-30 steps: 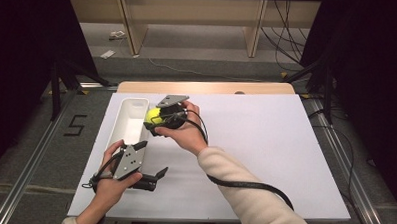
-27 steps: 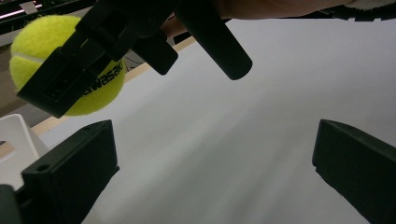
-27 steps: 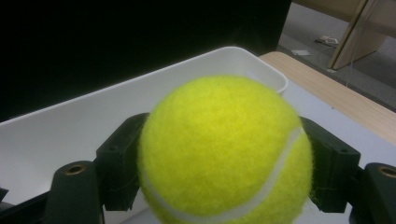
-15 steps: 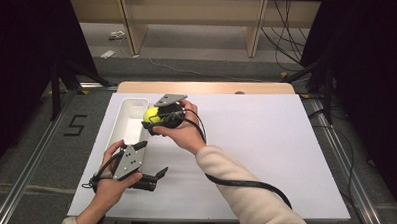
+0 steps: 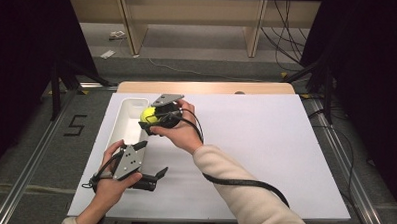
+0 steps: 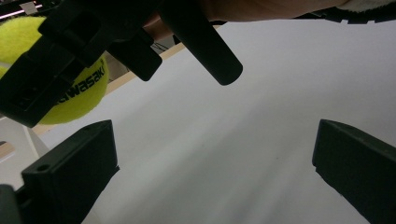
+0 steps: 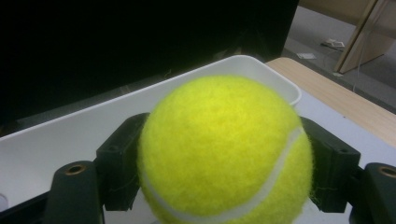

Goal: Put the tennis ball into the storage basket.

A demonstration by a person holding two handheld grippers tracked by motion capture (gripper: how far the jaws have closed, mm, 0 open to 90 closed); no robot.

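A yellow tennis ball (image 5: 148, 115) (image 7: 224, 149) (image 6: 70, 98) is clamped in my right gripper (image 5: 154, 116) (image 7: 224, 158), held over the right rim of a long white tray (image 5: 122, 124) (image 7: 60, 135). In the right gripper view the ball sits between both black jaws, with the tray just beyond and below it. My left gripper (image 5: 151, 177) (image 6: 215, 163) lies low over the white sheet near the table's front left, jaws wide apart and nothing between them. The left gripper view looks up at the right gripper and the ball.
A white sheet (image 5: 265, 144) covers the table; a strip of wooden tabletop (image 5: 212, 87) shows at the far edge. The right gripper's black cable (image 5: 244, 182) loops across the sheet. Shelving legs (image 5: 127, 24) and cables stand on the floor beyond.
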